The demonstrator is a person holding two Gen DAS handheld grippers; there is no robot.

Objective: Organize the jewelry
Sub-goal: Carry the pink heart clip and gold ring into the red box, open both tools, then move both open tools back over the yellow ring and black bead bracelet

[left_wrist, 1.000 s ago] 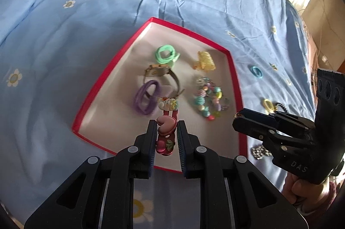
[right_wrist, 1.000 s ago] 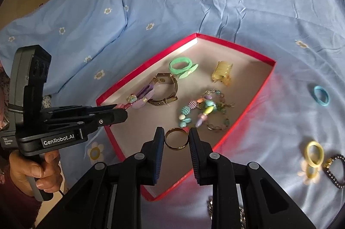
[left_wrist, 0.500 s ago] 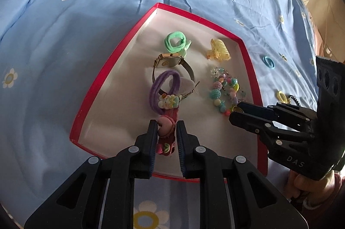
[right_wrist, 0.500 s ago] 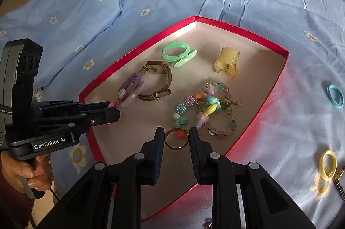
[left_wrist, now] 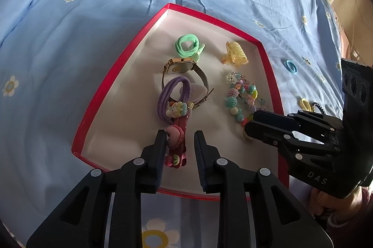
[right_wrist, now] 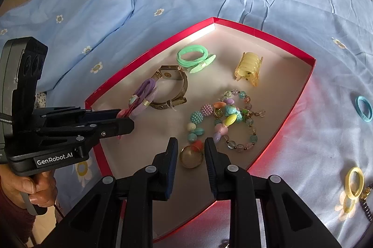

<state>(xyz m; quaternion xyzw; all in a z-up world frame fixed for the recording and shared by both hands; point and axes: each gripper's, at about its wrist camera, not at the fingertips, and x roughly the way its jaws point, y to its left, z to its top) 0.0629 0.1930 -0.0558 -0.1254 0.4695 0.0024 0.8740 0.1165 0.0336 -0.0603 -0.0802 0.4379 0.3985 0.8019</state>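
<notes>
A pink hair clip (left_wrist: 176, 145) with cartoon charms lies on the floor of the red-rimmed box (left_wrist: 112, 75). It sits between the fingers of my left gripper (left_wrist: 180, 143). The jaws are opening: the clip leans on the left finger and a gap shows on its right. My right gripper (right_wrist: 191, 150) is shut on a gold ring (right_wrist: 191, 157), low over the box floor (right_wrist: 139, 61) beside the bead bracelets (right_wrist: 223, 117). In the left wrist view the right gripper (left_wrist: 250, 124) comes in from the right. In the right wrist view the left gripper (right_wrist: 126, 122) comes in from the left.
In the box lie a green hair tie (left_wrist: 187, 45), a yellow claw clip (left_wrist: 235, 54), a gold watch (left_wrist: 180, 67) and a purple hair tie (left_wrist: 172, 94). On the blue flowered bedspread right of the box lie a blue ring (right_wrist: 363, 108), a yellow ring (right_wrist: 354, 179) and a dark chain (right_wrist: 367, 201).
Both grippers came down closer to the box floor. The left jaws have parted from the pink clip, which now rests in the box. The right gripper still holds the ring.
</notes>
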